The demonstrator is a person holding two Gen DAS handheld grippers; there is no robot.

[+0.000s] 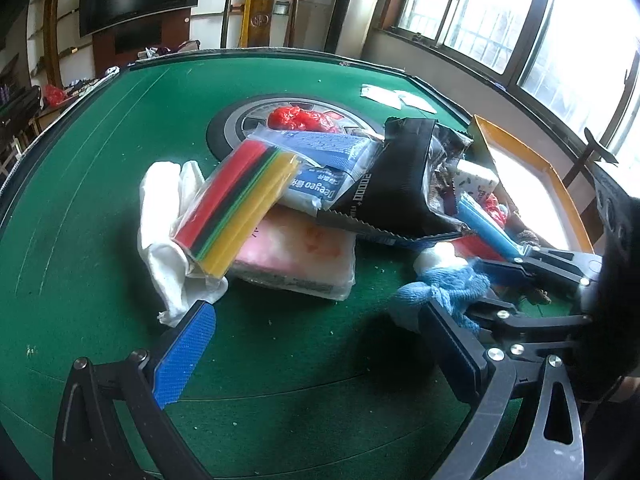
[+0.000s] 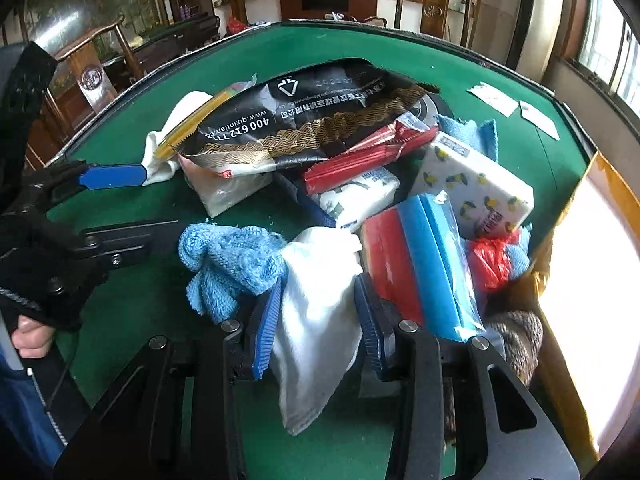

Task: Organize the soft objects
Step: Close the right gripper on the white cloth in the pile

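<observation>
The left wrist camera is looking steeply down from close above the green table (image 1: 100, 200), facing the window side. The right wrist camera is sitting nearer still, pointing down toward the far wall. Both are taking in the black foil bag (image 1: 384, 184) (image 2: 304, 108), the blue knitted cloth (image 1: 444, 288) (image 2: 236, 260) and each other's gripper.

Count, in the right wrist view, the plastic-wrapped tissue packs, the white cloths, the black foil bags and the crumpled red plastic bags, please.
Plastic-wrapped tissue packs: 3
White cloths: 2, one in the right gripper
Black foil bags: 1
Crumpled red plastic bags: 1
Total: 7
</observation>
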